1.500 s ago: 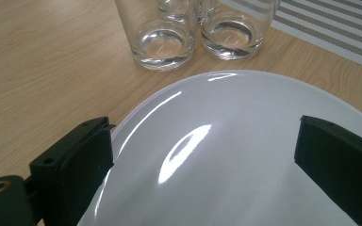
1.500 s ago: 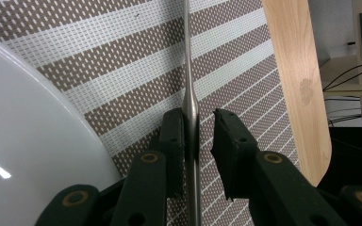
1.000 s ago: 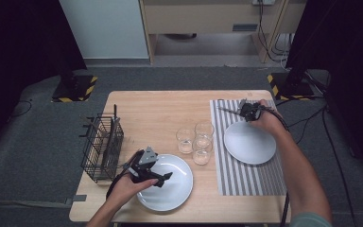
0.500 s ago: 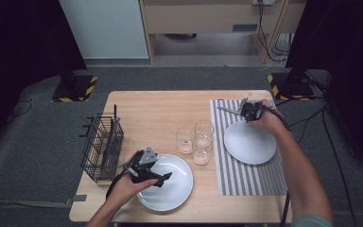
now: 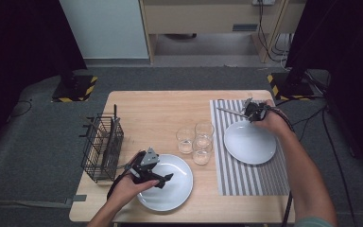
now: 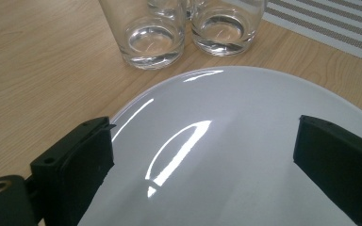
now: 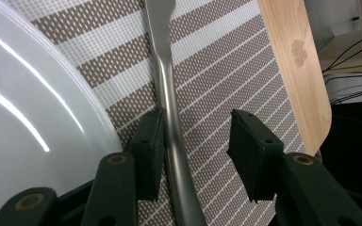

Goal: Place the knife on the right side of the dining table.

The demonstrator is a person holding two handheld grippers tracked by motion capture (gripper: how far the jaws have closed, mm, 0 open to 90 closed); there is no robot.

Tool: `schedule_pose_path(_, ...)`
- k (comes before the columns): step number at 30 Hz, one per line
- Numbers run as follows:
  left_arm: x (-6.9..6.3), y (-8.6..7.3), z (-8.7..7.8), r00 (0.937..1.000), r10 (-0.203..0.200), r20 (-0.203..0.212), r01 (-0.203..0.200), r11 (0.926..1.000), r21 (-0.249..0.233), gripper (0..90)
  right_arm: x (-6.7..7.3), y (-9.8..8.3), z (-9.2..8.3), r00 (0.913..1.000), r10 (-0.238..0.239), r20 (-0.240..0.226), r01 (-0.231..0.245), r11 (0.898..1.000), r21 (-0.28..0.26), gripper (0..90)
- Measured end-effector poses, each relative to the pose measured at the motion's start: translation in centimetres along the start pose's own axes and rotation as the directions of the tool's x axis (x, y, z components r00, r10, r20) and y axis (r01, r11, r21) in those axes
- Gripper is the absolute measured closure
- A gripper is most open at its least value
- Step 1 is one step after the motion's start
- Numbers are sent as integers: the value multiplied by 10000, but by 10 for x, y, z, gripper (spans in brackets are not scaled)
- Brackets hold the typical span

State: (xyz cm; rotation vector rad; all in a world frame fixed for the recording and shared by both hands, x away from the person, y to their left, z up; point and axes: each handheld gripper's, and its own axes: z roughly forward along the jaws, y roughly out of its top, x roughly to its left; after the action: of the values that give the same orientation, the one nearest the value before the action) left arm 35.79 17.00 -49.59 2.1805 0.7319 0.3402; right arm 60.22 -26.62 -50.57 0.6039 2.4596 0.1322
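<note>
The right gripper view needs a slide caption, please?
Open right gripper straddling a metal utensil handle on the striped placemat.

A person works at a wooden tabletop (image 5: pixel 151 113): the left tongs (image 5: pixel 163 179) hover over a white plate (image 5: pixel 179 189) beside a wire basket (image 5: pixel 101 149), while the right tongs (image 5: pixel 238 112) rest by a utensil (image 5: pixel 229 111) on a striped placemat (image 5: pixel 236 175), three glasses (image 5: pixel 196 139) between.
</note>
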Motion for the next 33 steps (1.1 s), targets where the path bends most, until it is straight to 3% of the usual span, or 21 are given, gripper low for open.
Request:
schedule_pose_path(13,-2,1,1,10000,14,5,-14,10000,13,49,-5,-14,1,9991,394,148,-398,9988,274,558)
schedule_pose_path(33,-5,1,5,9999,82,74,-83,9999,88,48,-8,-12,6,9951,882,454,-898,9954,344,548)
